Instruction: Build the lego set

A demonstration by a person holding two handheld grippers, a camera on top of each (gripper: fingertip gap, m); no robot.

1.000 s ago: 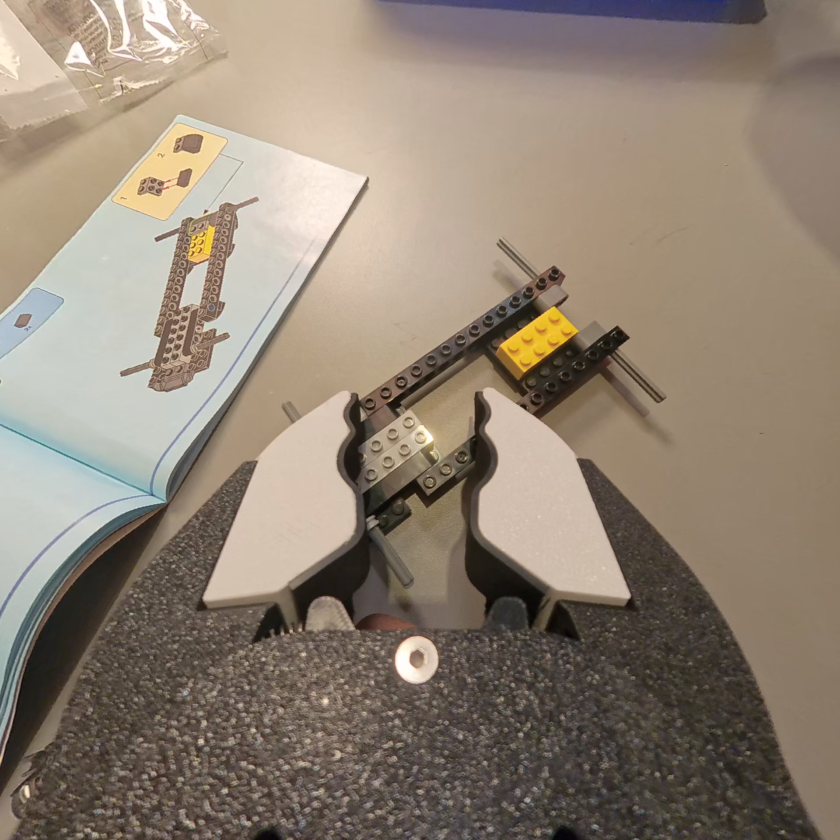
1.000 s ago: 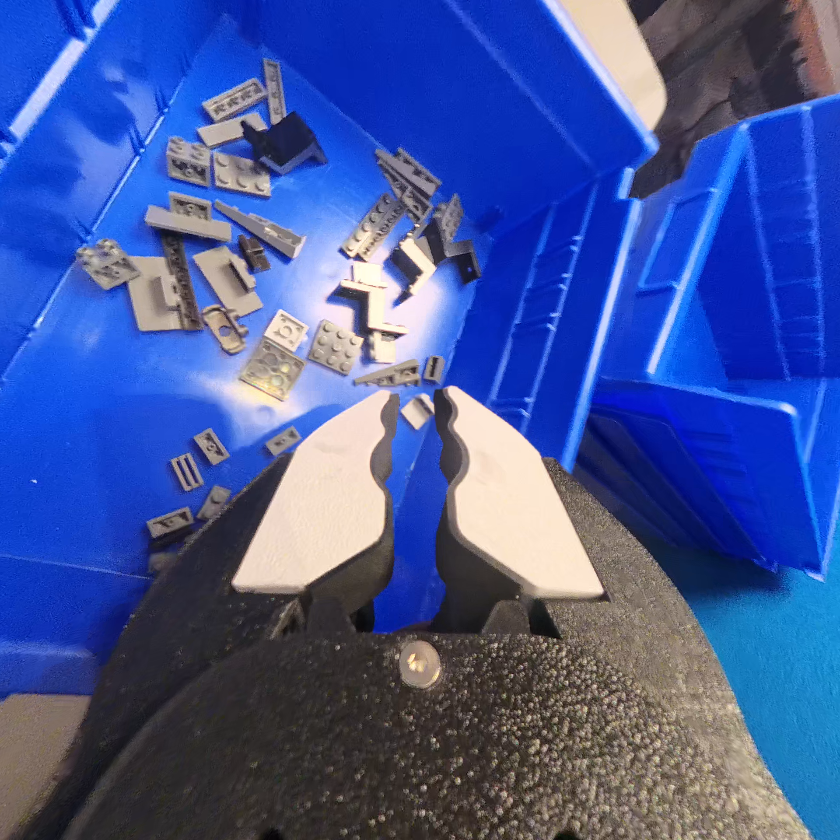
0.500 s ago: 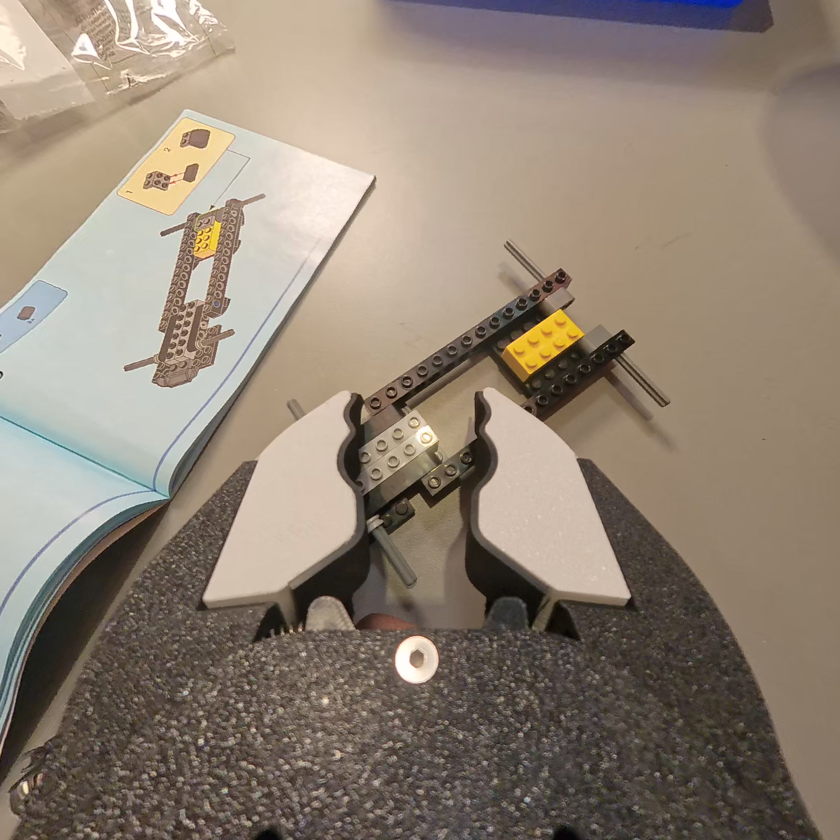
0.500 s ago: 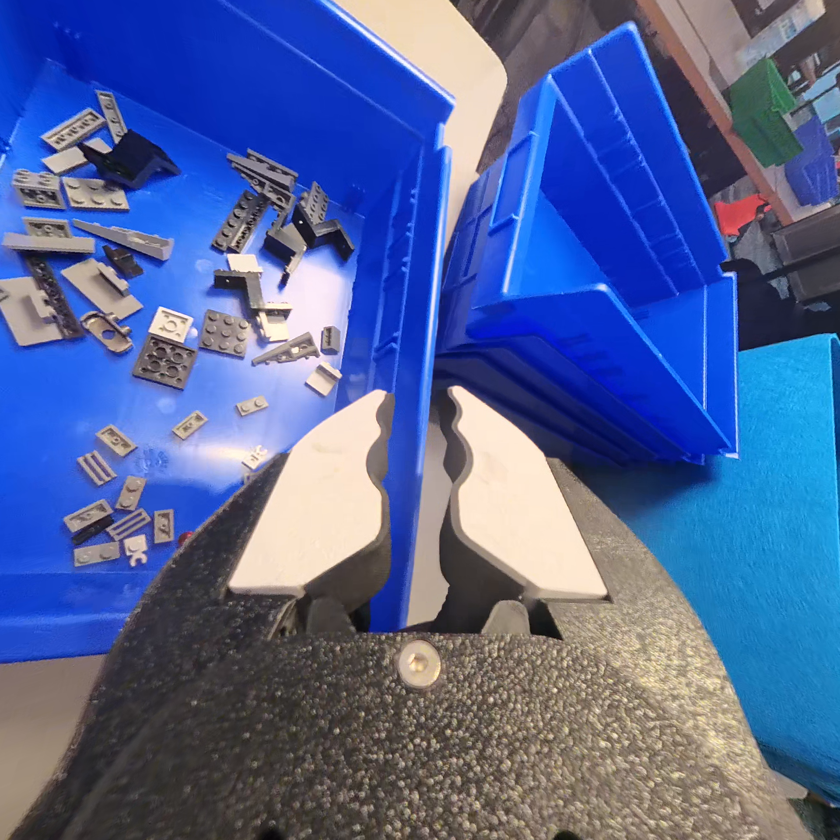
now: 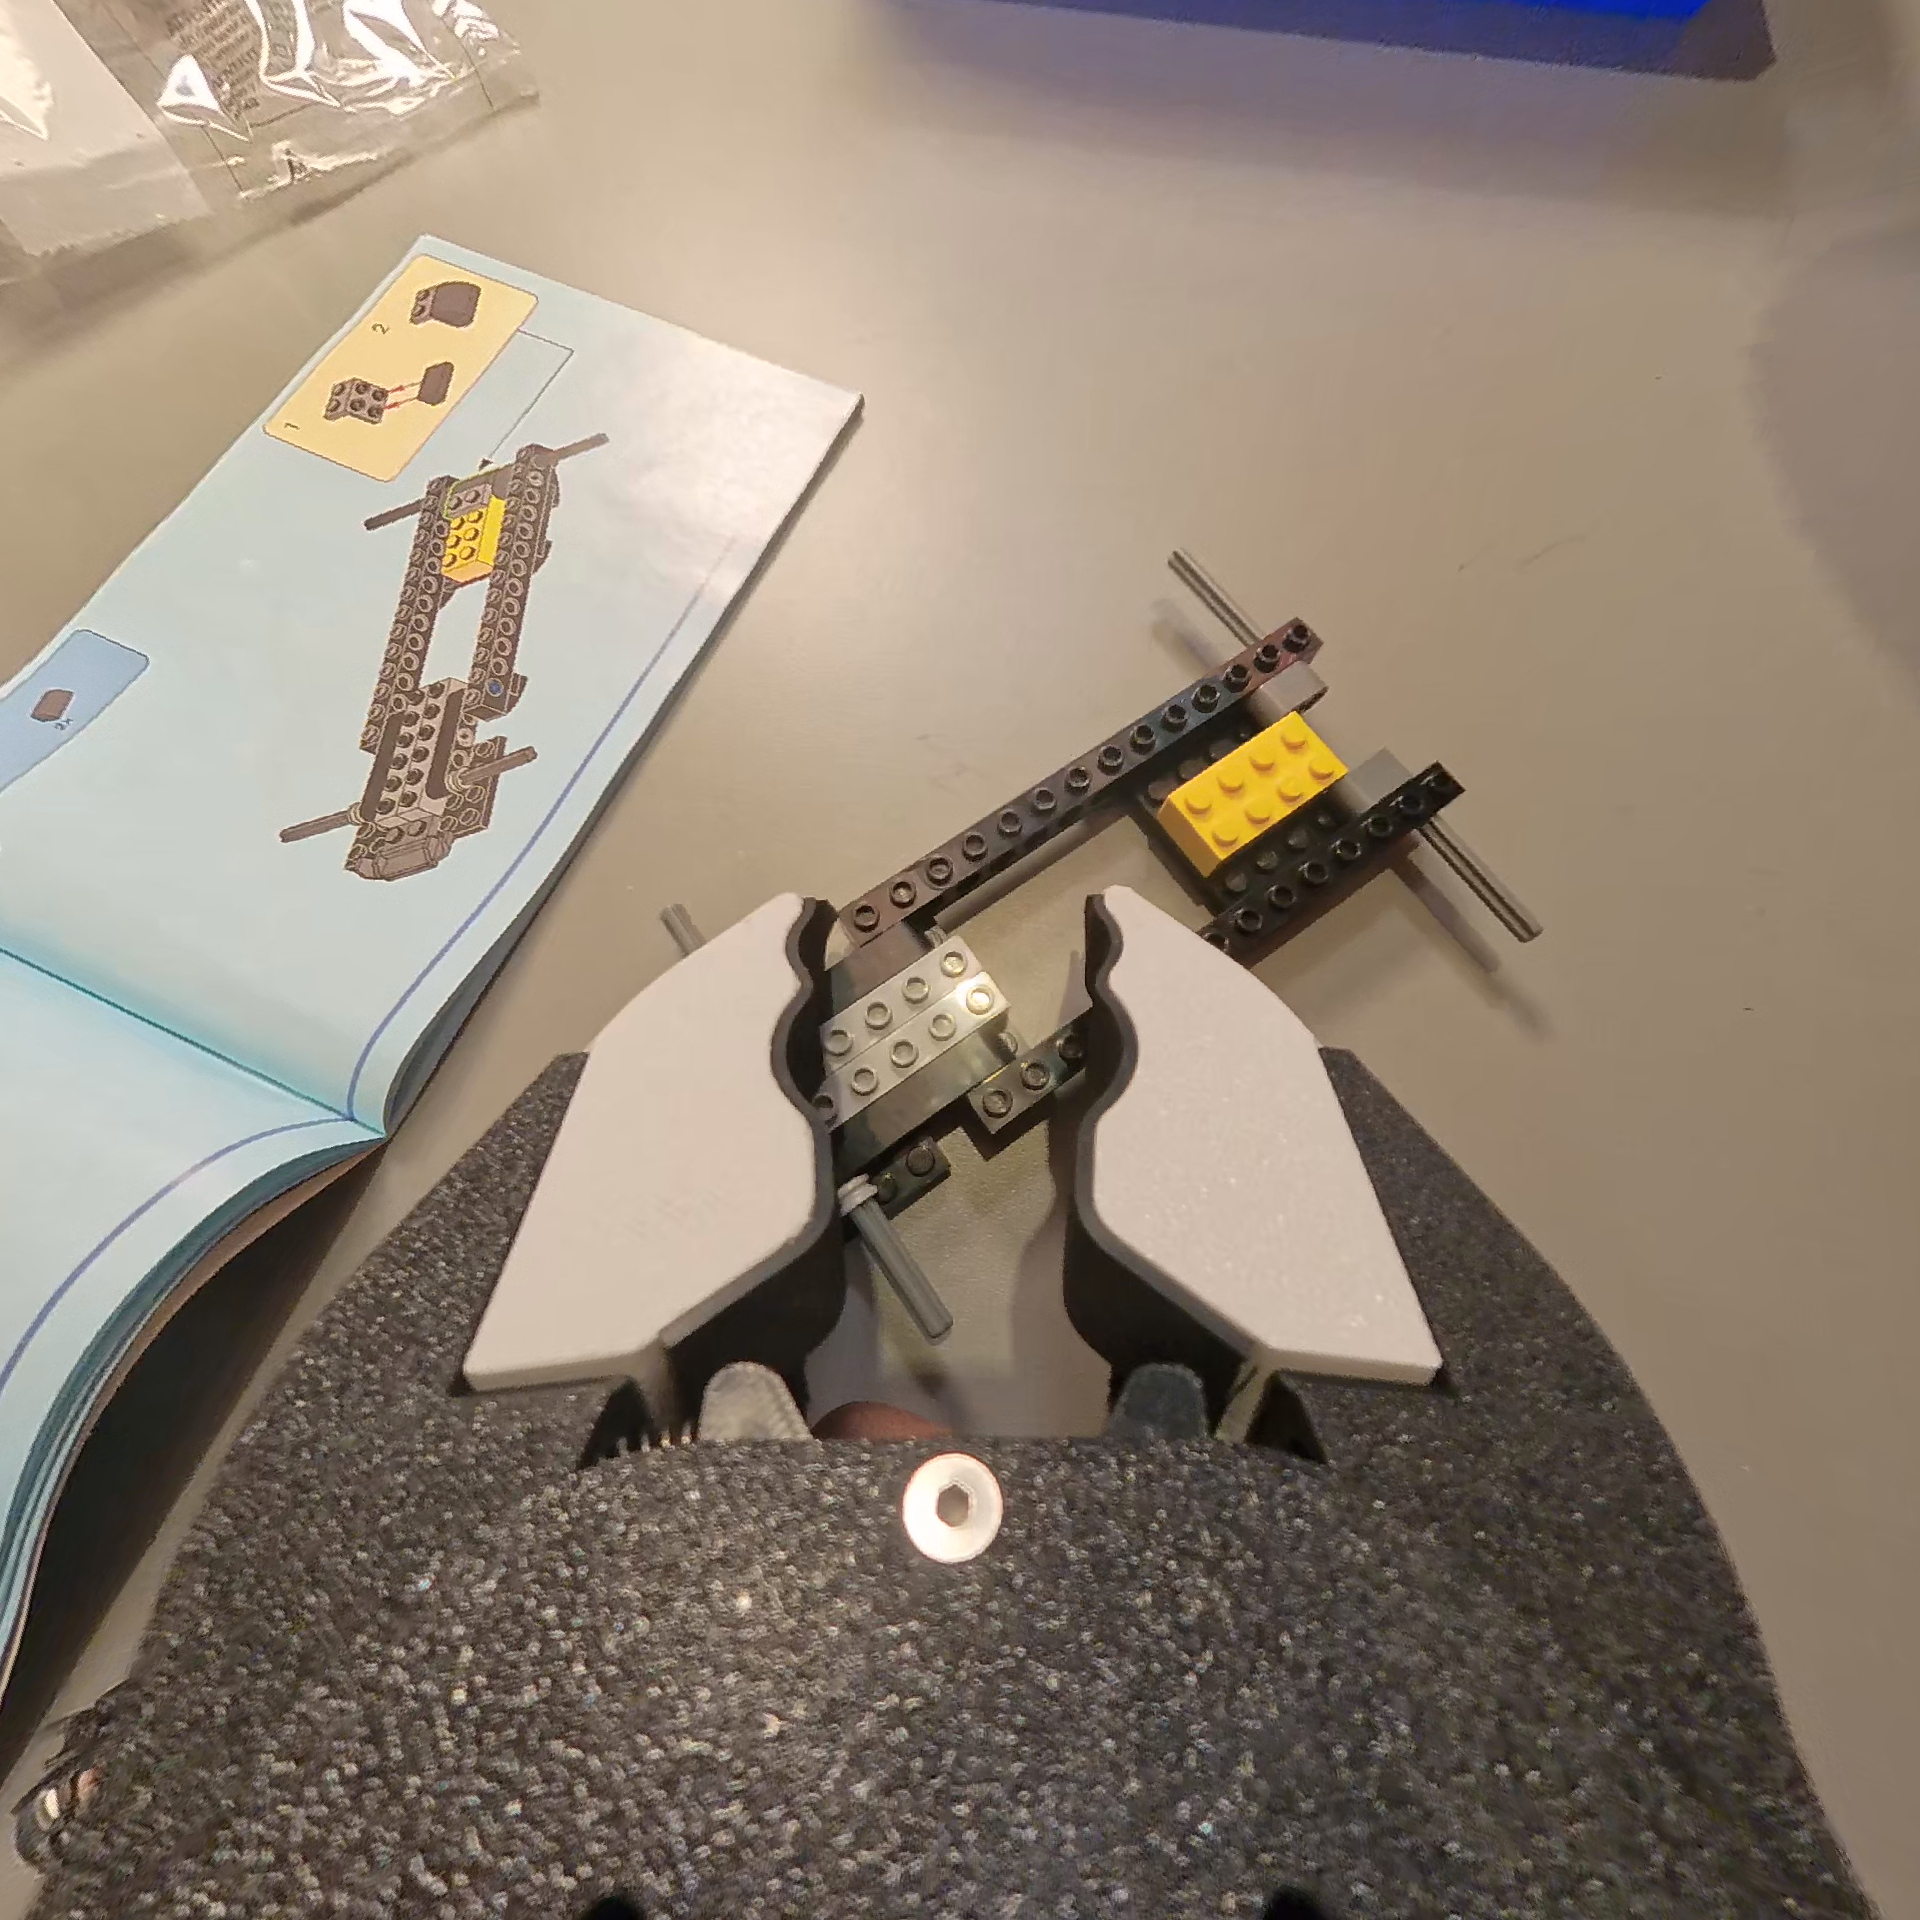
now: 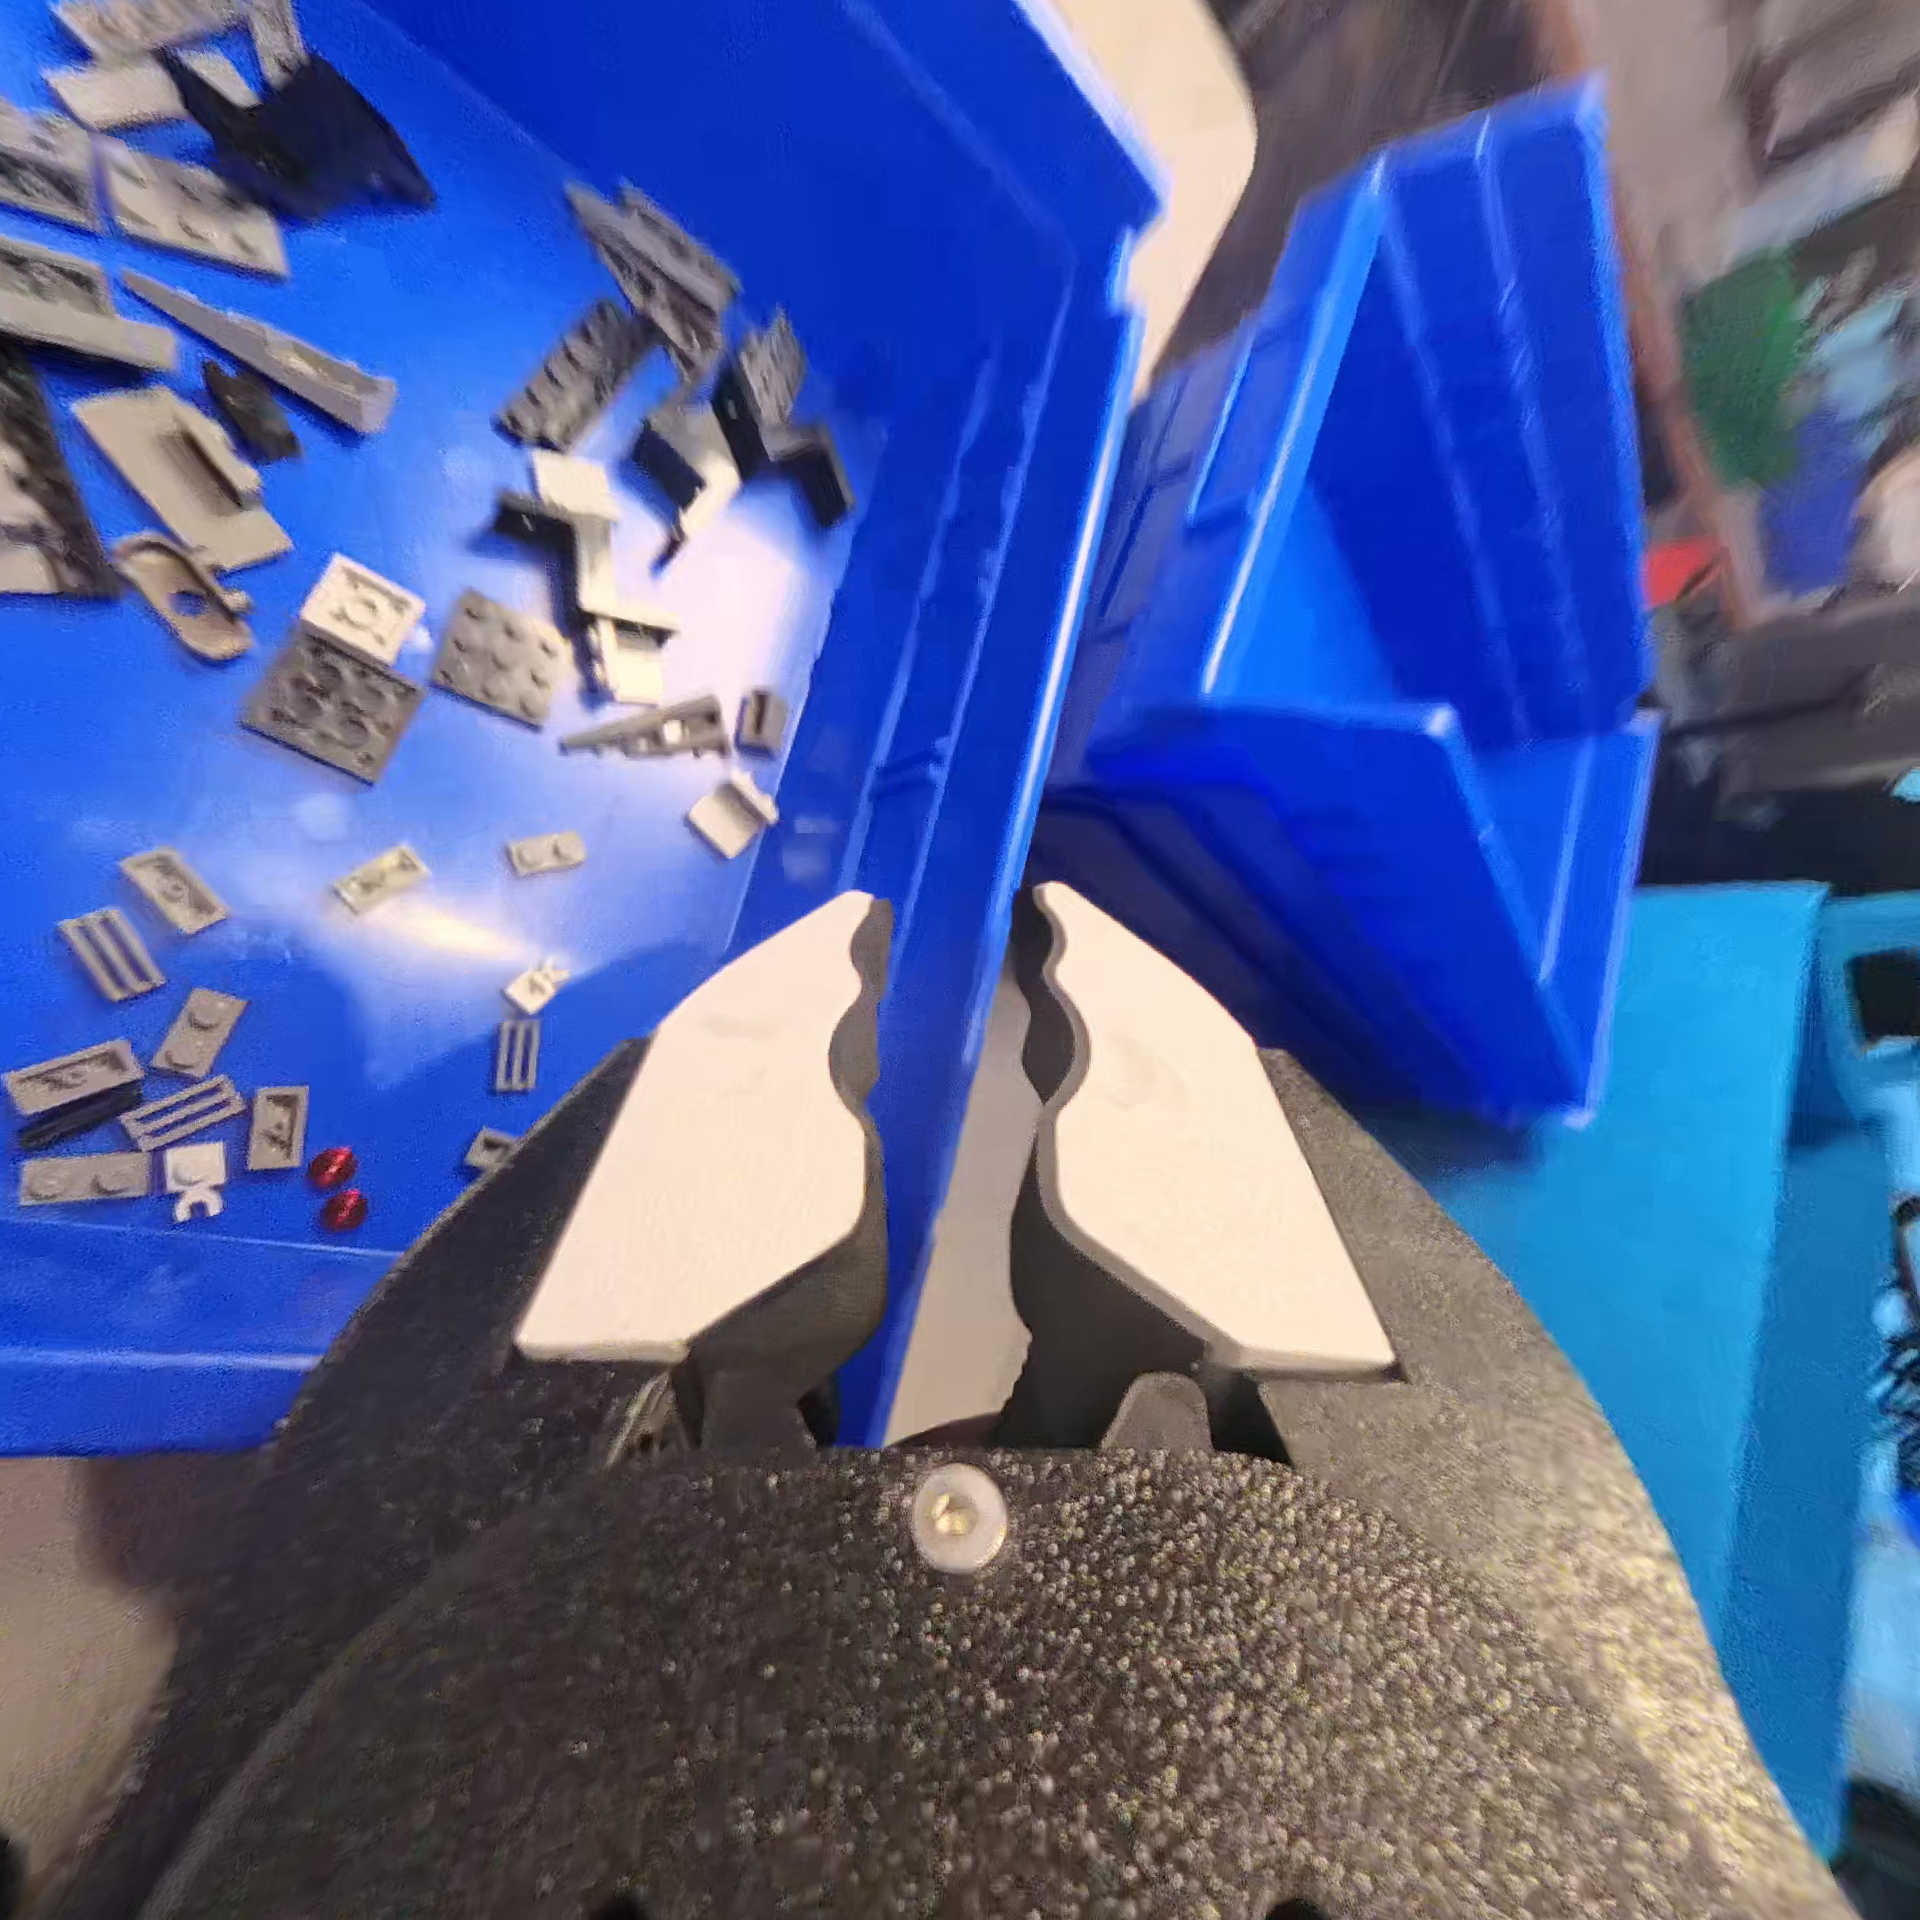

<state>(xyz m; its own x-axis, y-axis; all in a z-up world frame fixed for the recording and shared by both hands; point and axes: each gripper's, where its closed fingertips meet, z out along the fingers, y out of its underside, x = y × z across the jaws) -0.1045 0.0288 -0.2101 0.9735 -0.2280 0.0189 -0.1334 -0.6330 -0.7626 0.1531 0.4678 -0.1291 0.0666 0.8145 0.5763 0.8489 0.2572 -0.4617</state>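
In the left wrist view, a long black brick chassis (image 5: 1039,800) lies on the beige table. It has a yellow brick (image 5: 1252,790) at its far end and a light grey plate (image 5: 914,1023) at its near end. Grey axles (image 5: 1475,873) cross it at both ends. My left gripper (image 5: 951,914) is shut on the near end of the chassis, one pad on each side. My right gripper (image 6: 956,899) is open and empty. Its fingers straddle the side wall (image 6: 956,727) of a blue bin without pressing on it. Loose grey parts (image 6: 332,696) lie in that bin.
An open light-blue instruction booklet (image 5: 260,831) lies left of the chassis, with clear plastic bags (image 5: 260,94) behind it. A blue bin's edge (image 5: 1351,21) shows at the far side. Stacked blue bins (image 6: 1403,727) stand right of the parts bin on a teal surface (image 6: 1662,1299). Two small red pieces (image 6: 338,1184) lie in the bin. About 50 cm separates my left fingertips from my right. My left gripper is the nearer one to the yellow brick (image 5: 1252,790): about 4 cm, against 45 cm.
My right gripper has drawn back from inside the parts bin to over its right wall, and its jaws have widened a little. The left gripper keeps its hold and has hardly moved.
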